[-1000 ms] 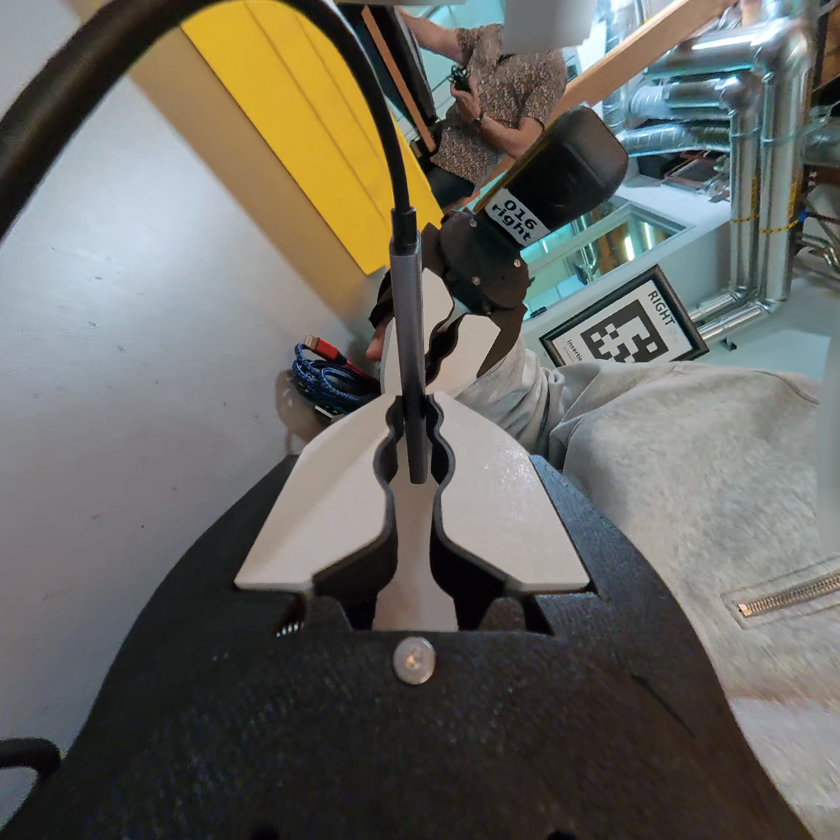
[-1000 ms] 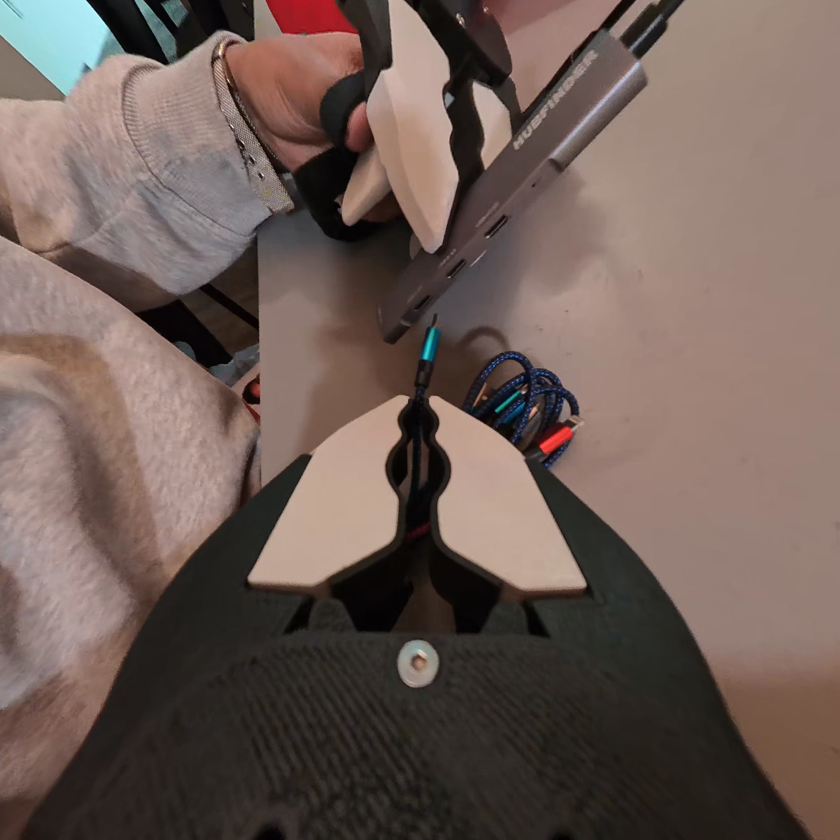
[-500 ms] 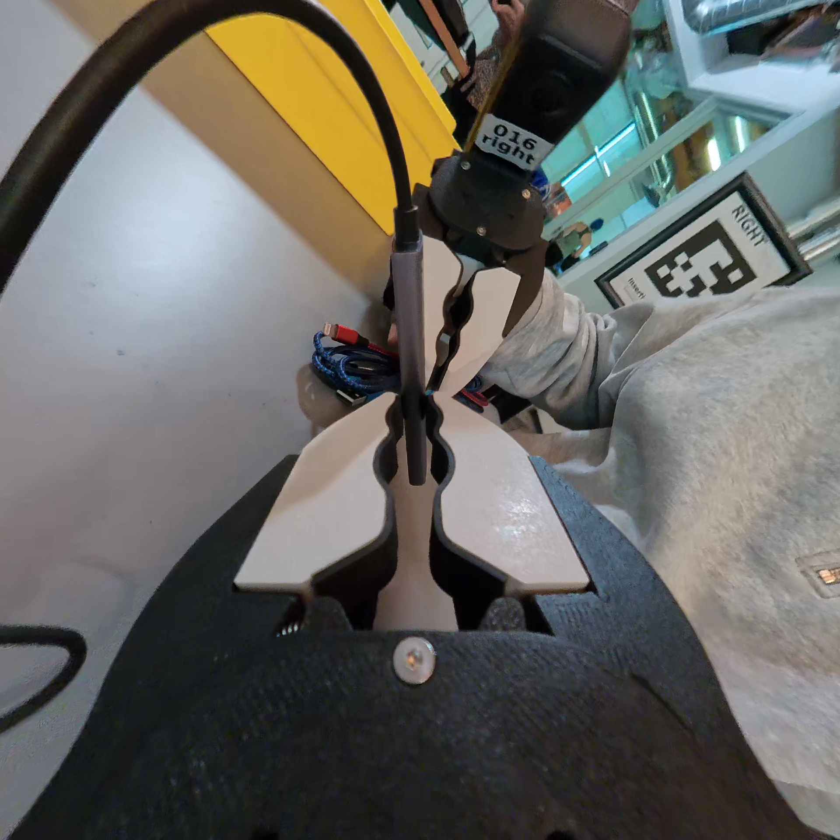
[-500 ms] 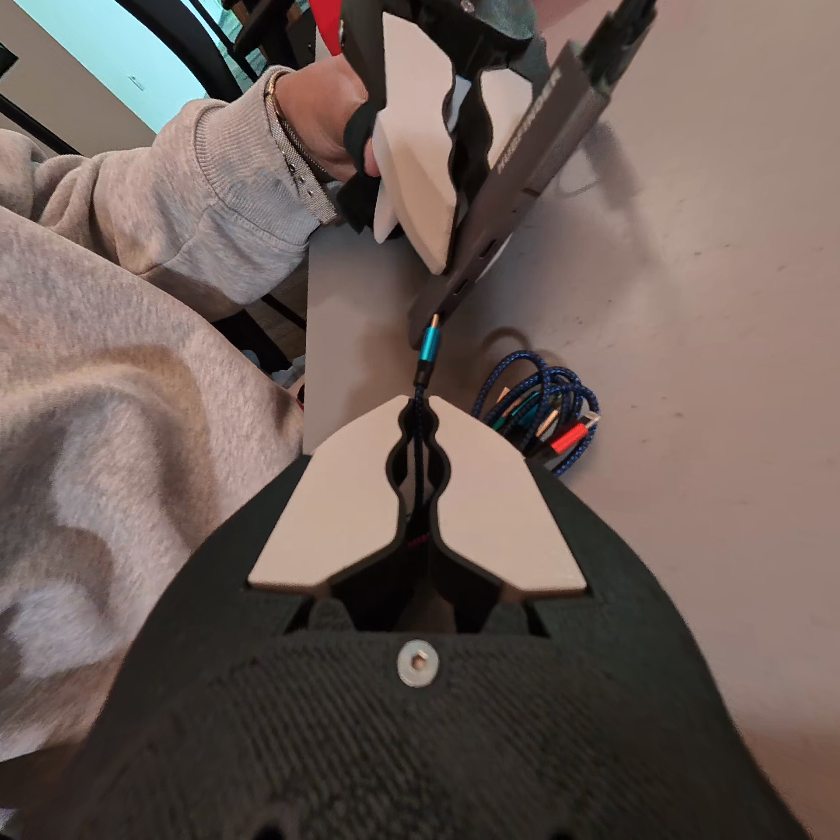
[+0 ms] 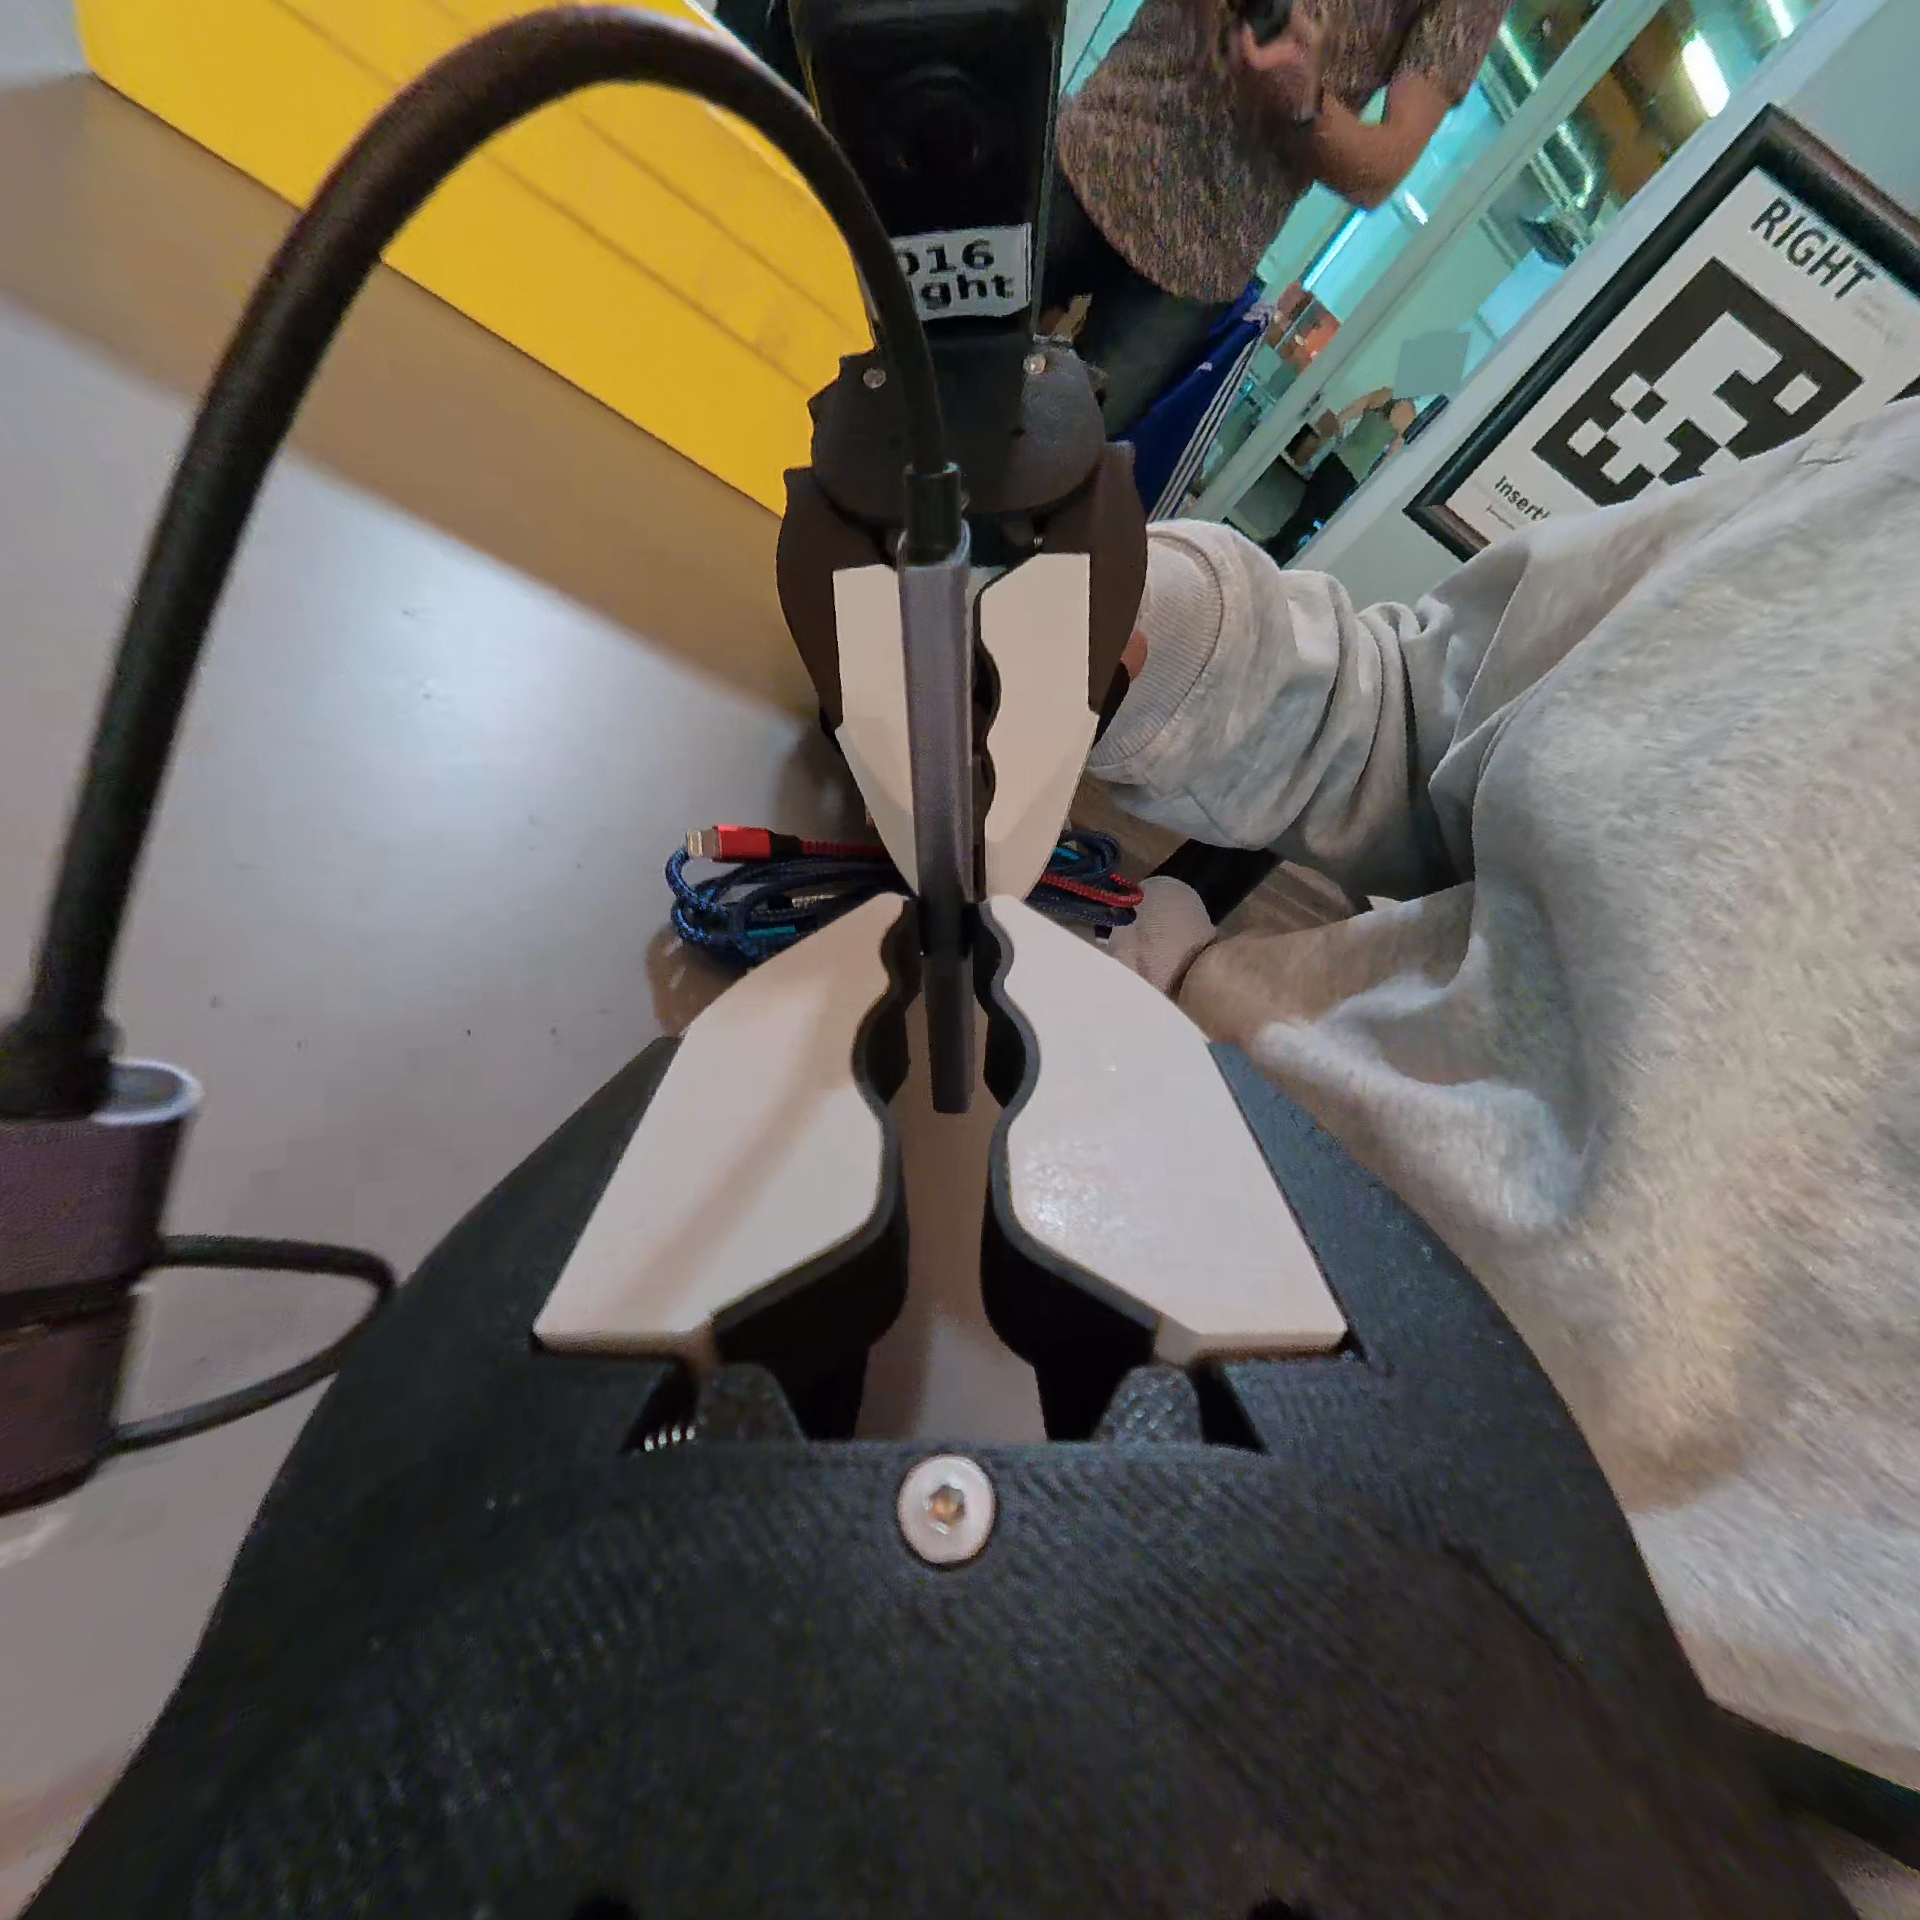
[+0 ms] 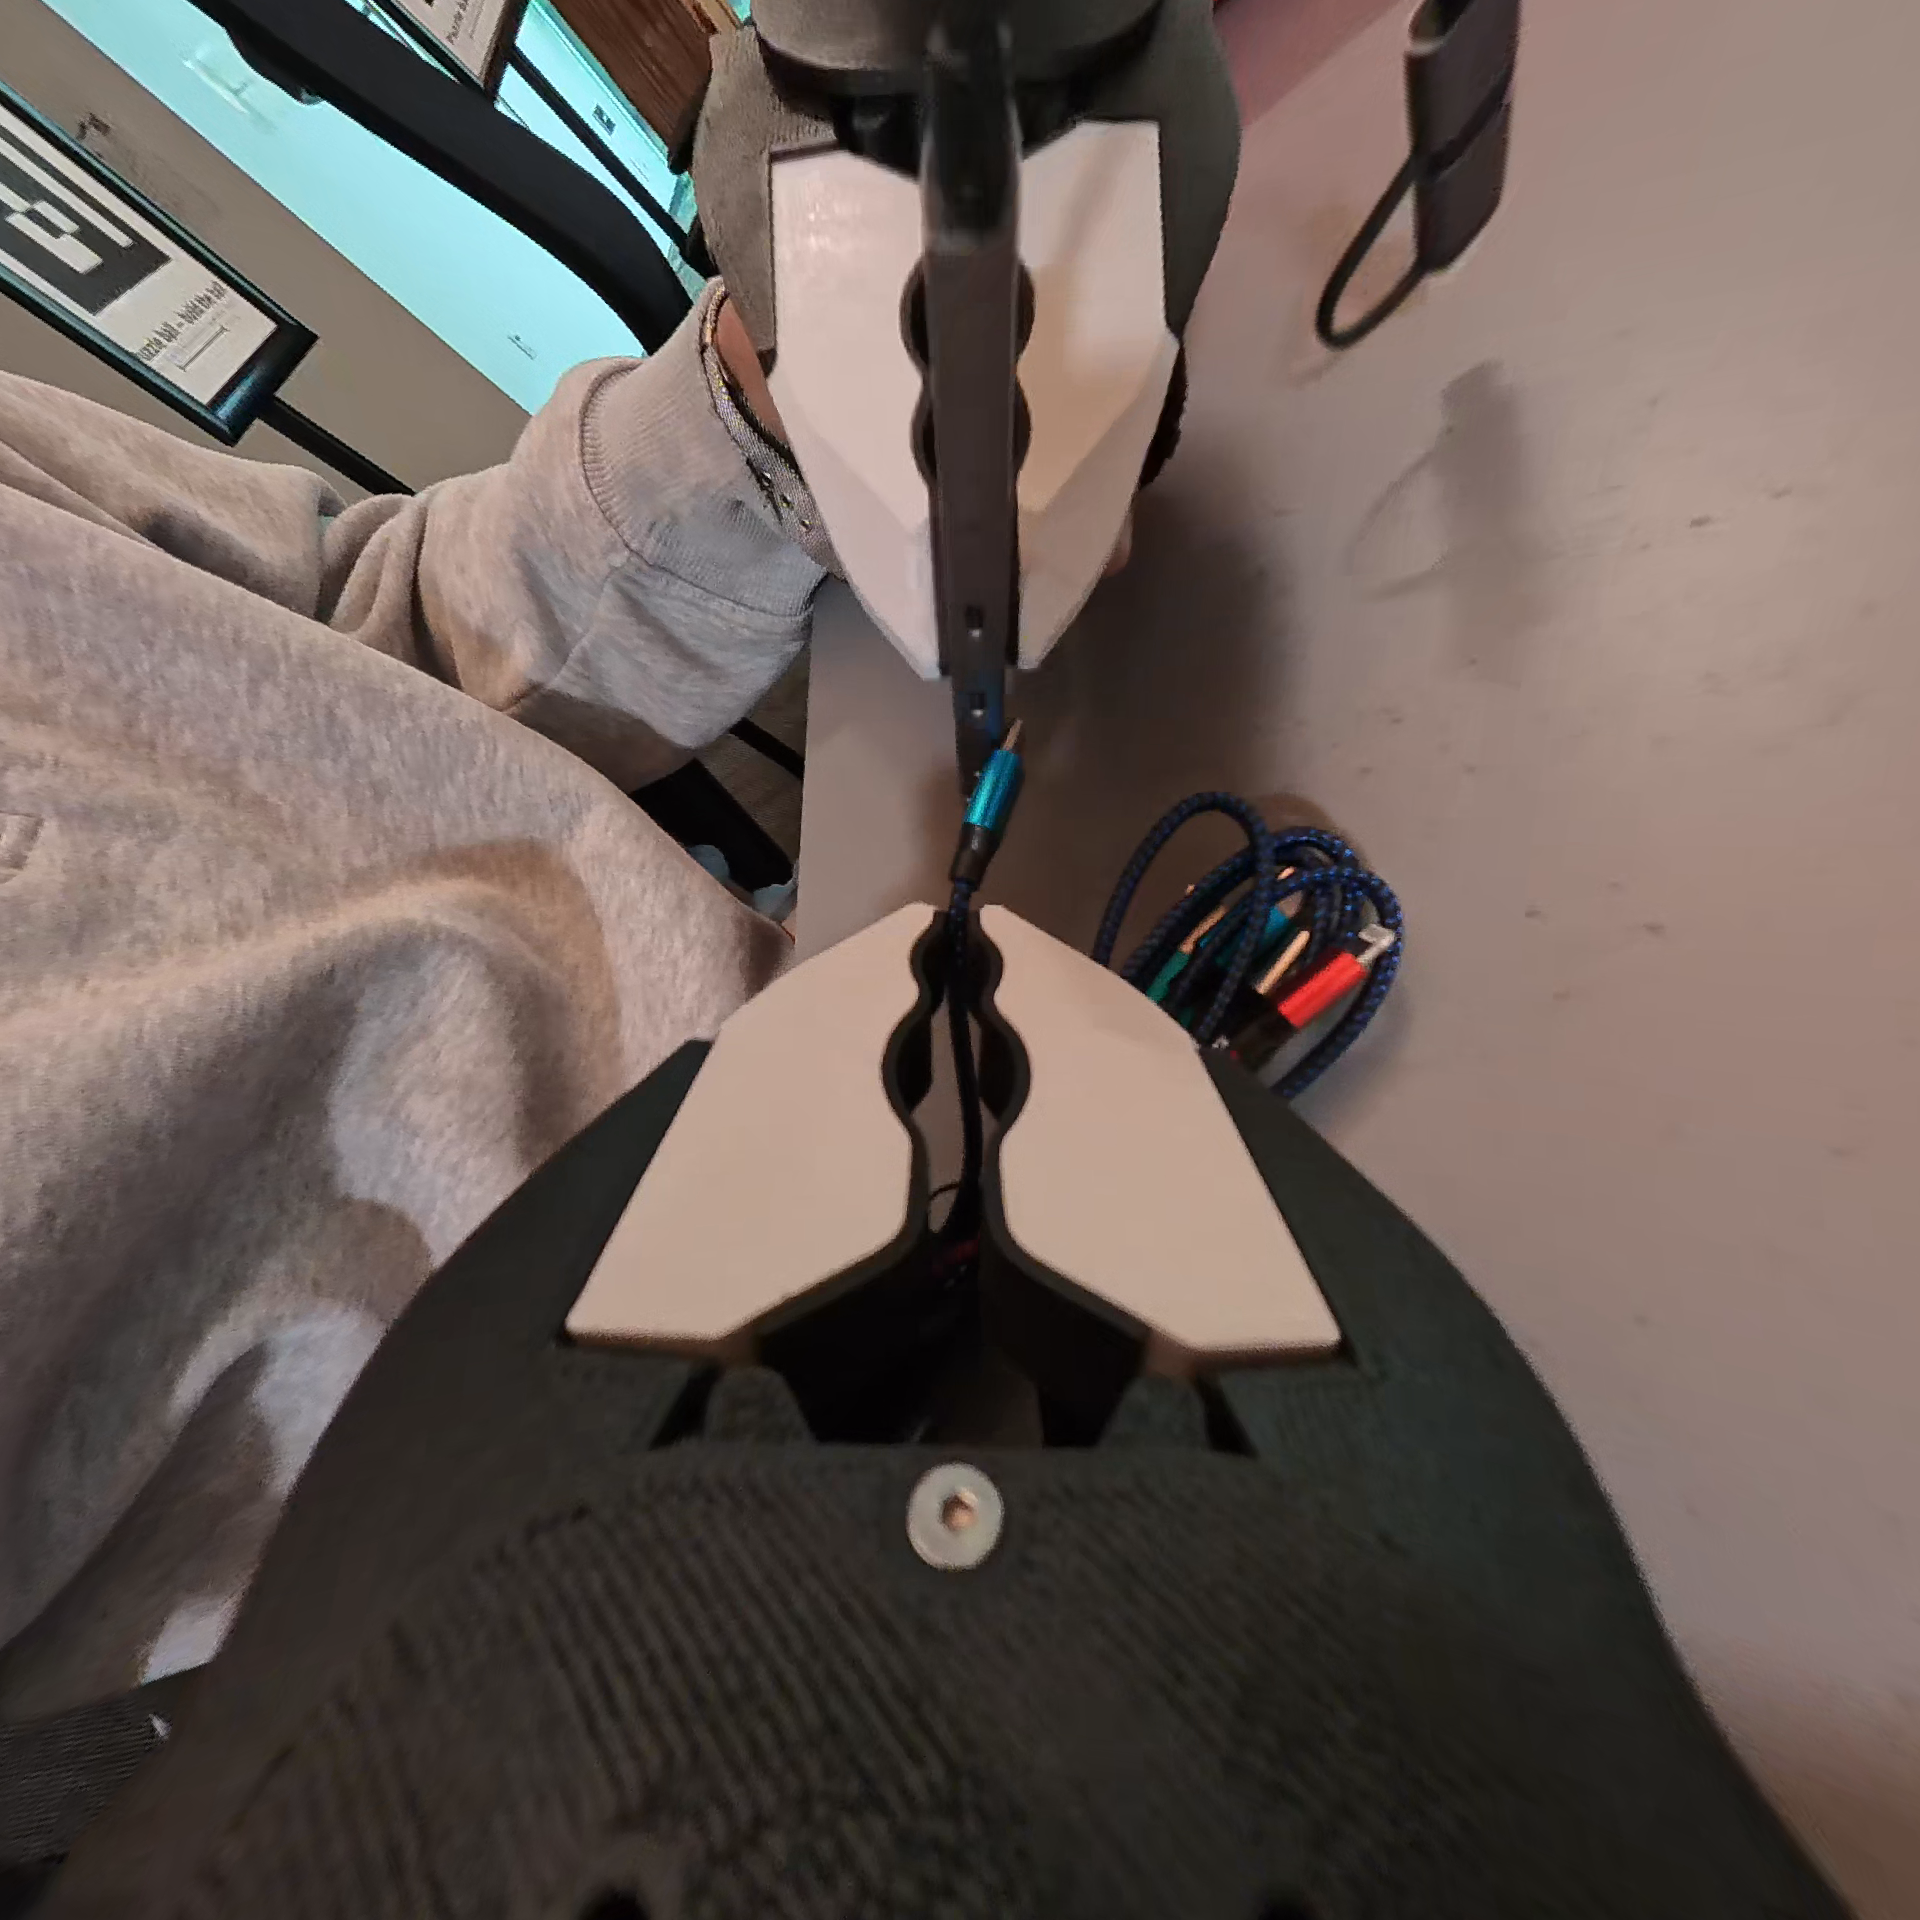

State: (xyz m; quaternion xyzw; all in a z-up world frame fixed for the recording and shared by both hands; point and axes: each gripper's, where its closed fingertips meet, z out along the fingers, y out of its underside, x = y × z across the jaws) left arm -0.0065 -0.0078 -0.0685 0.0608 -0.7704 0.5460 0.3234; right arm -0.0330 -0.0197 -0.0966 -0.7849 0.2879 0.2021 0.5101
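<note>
My left gripper is shut on a slim grey USB hub, seen edge-on and pointing away from me. A thick black cable arcs from the hub's far end to a grey plug at the left. My right gripper is shut on a blue braided cable with a teal connector. The connector's metal tip is at the hub, by the ports on its edge; I cannot tell if it is inside one. The two grippers face each other, tips close.
A bundle of blue braided cables with red and teal plugs lies on the grey table, just right of my right gripper. A yellow panel and a framed marker sign stand beyond. A person stands in the background.
Both grippers have turned to face each other head-on. The hub now shows edge-on. The teal connector's tip has come up against the hub's port side.
</note>
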